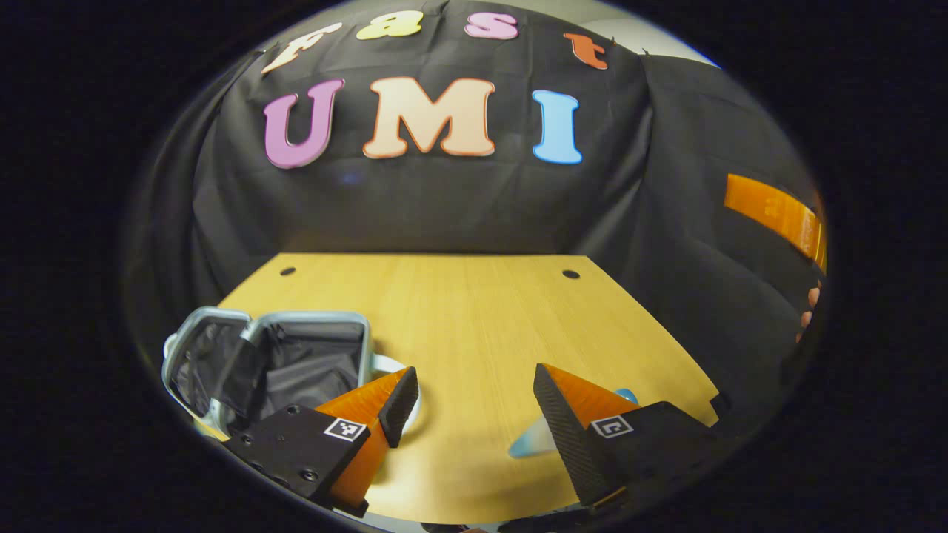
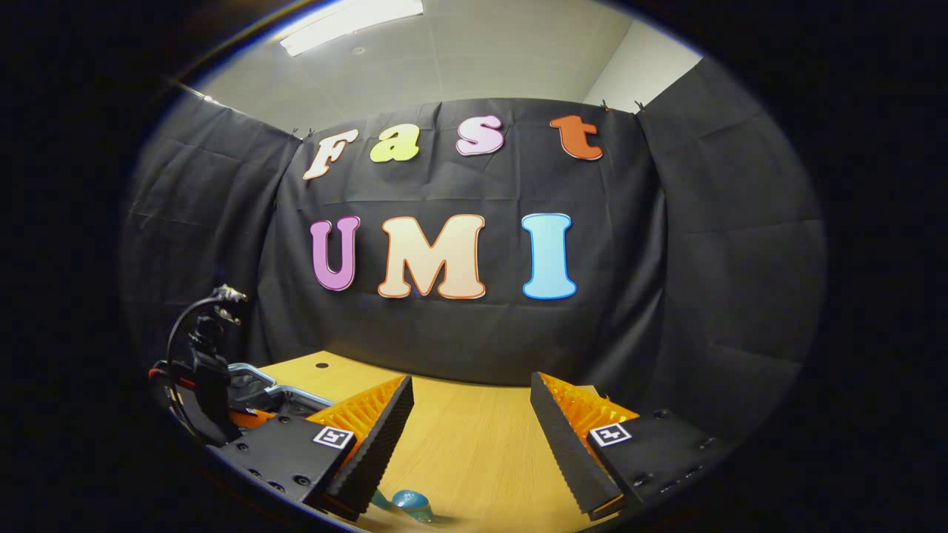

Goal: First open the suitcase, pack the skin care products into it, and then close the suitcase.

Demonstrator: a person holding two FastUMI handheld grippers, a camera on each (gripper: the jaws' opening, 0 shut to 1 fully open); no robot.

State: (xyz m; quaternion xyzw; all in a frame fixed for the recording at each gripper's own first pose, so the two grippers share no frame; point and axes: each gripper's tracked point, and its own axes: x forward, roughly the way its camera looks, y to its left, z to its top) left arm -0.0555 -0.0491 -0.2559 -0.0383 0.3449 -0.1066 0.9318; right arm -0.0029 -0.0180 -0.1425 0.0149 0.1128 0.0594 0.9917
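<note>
Now suitcase (image 1: 296, 363) lies open; both grippers' fingers spread, empty; we should straddle the blue bottle (image 1: 537, 442) squarely before closing.

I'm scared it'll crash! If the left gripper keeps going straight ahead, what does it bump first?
Probably nothing soon. The left gripper points over bare table toward the booth wall. The open suitcase sits off to one side, though depth is hard to judge.
</note>
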